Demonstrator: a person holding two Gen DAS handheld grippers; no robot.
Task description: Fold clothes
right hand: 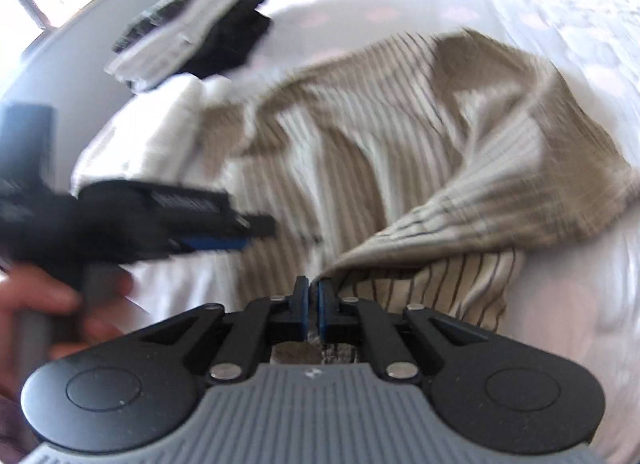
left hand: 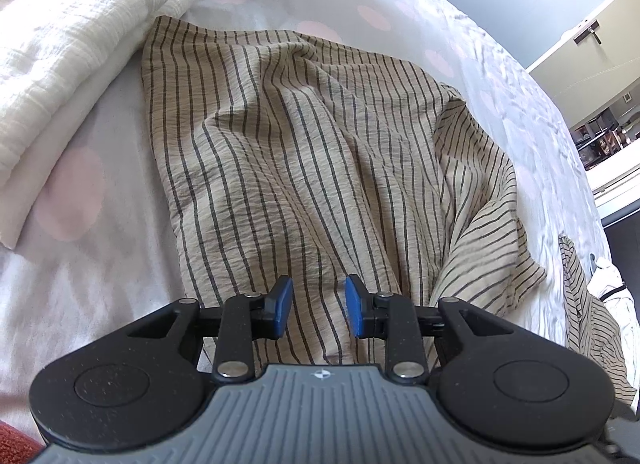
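The right gripper (right hand: 314,296) pinches the striped shirt's (left hand: 280,168) edge between its fingers; the left gripper (left hand: 318,306), fingers spread, hovers above it on the bed (left hand: 100,264).

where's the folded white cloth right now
In the left wrist view the folded white cloth lies at upper left on the bedsheet, just left of the striped garment and ahead-left of the left gripper.

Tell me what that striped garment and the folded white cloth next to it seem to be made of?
The striped garment looks like a thin woven fabric, maybe a cotton or linen blend: matte beige with dark pinstripes, a fine crinkle, soft drooping folds. The folded white cloth looks like cotton gauze or muslin: matte, with a puckered, rippled weave and a thick, soft stack. The exact fibre cannot be told by eye.
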